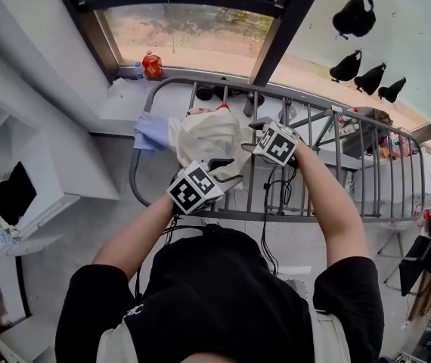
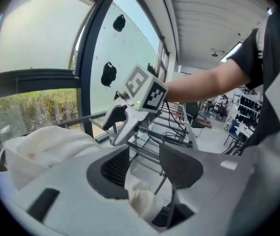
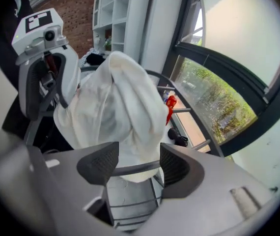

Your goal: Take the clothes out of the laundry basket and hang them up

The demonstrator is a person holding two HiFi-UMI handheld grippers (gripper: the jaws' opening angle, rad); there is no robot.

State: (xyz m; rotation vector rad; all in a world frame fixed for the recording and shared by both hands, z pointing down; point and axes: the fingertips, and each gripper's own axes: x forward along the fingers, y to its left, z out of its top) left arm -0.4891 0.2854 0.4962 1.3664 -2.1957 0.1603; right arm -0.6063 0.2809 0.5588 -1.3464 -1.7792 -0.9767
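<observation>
A white garment (image 1: 208, 136) lies bunched over the left end of a grey metal drying rack (image 1: 367, 174) under the window. My left gripper (image 1: 227, 174) is at the garment's near edge. Its jaws stand apart, and a fold of the white cloth (image 2: 141, 200) sits low in the gap without being pinched. My right gripper (image 1: 250, 138) is on the garment's right side. In the right gripper view its jaws (image 3: 137, 161) are wide open around a rack rail (image 3: 130, 170), with the garment (image 3: 120, 107) hanging just beyond them. No laundry basket is in view.
A light blue cloth (image 1: 151, 132) hangs at the rack's left end. A red-capped bottle (image 1: 152, 65) stands on the window sill. White shelving (image 1: 19, 195) stands to the left. Black cables (image 1: 276, 191) hang under the rack, and small clothes (image 1: 393, 144) hang at its right end.
</observation>
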